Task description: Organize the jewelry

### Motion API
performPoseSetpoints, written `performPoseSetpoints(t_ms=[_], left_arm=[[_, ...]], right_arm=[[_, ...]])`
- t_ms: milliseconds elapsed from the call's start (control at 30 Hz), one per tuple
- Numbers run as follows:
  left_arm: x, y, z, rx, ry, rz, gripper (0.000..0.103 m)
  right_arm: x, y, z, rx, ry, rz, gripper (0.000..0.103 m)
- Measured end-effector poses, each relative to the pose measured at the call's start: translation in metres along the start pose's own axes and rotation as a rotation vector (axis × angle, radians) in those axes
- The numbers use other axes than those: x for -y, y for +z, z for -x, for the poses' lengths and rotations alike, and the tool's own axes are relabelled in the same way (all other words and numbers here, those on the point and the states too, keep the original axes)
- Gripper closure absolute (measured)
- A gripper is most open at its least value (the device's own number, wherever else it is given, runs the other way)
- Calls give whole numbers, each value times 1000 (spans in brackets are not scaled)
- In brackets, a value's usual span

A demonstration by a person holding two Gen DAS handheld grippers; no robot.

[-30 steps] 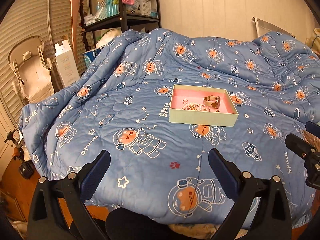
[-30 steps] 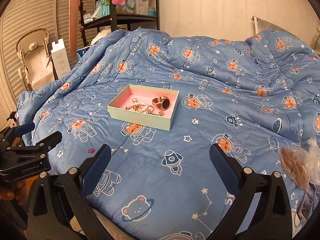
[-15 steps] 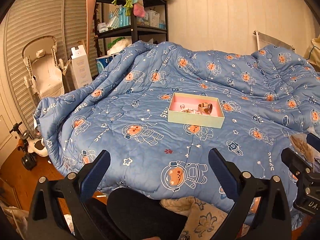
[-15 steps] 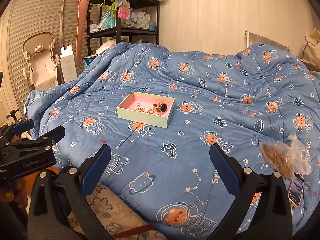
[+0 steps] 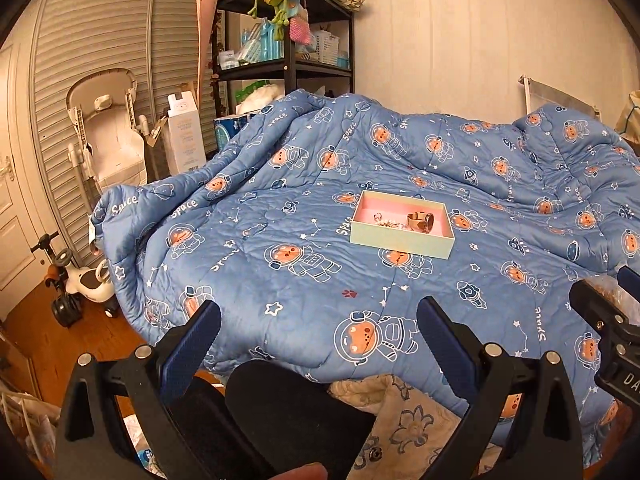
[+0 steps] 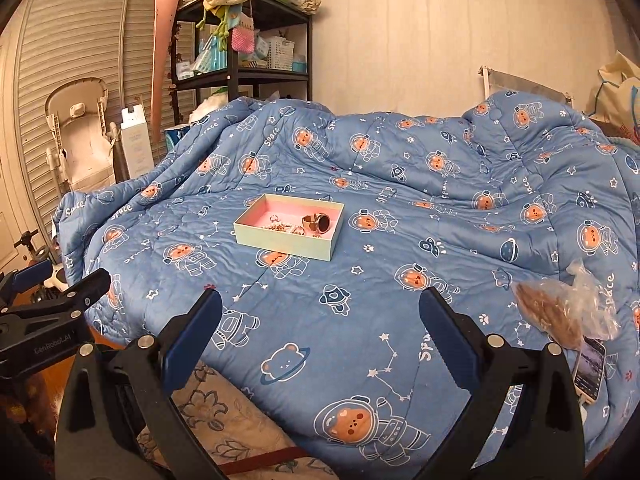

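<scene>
Blue quilt (image 5: 304, 216) printed with astronaut bears covers a bed, with a dark shelf unit (image 5: 288, 40) against the wall behind. Near the middle of the quilt sits a shallow pale green box (image 6: 289, 236) with a pink lining, holding a rose-gold watch (image 6: 318, 224) beside a small tangle of gold jewelry (image 6: 280, 225). Both the left claw (image 5: 318, 334) and the right claw (image 6: 320, 330) are spread wide and empty, well short of the box. A clear plastic bag (image 6: 568, 308) lies at the right.
</scene>
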State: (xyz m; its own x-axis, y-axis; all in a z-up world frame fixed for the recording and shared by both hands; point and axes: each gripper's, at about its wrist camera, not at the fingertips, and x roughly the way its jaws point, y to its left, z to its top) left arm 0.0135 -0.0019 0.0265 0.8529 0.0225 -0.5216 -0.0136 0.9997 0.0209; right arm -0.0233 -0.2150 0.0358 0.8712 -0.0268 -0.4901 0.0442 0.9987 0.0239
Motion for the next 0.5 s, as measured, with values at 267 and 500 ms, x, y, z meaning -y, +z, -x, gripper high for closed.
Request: performPoseSetpoints(t_ms=[267,500], left_arm=[[6,-2,2,4,-3,-27,7],[7,-1,3,7,-3,-32,7]], right_arm=[[-1,-1,1,-3,2,6,6],[1,0,1,-2,-2,3,6]])
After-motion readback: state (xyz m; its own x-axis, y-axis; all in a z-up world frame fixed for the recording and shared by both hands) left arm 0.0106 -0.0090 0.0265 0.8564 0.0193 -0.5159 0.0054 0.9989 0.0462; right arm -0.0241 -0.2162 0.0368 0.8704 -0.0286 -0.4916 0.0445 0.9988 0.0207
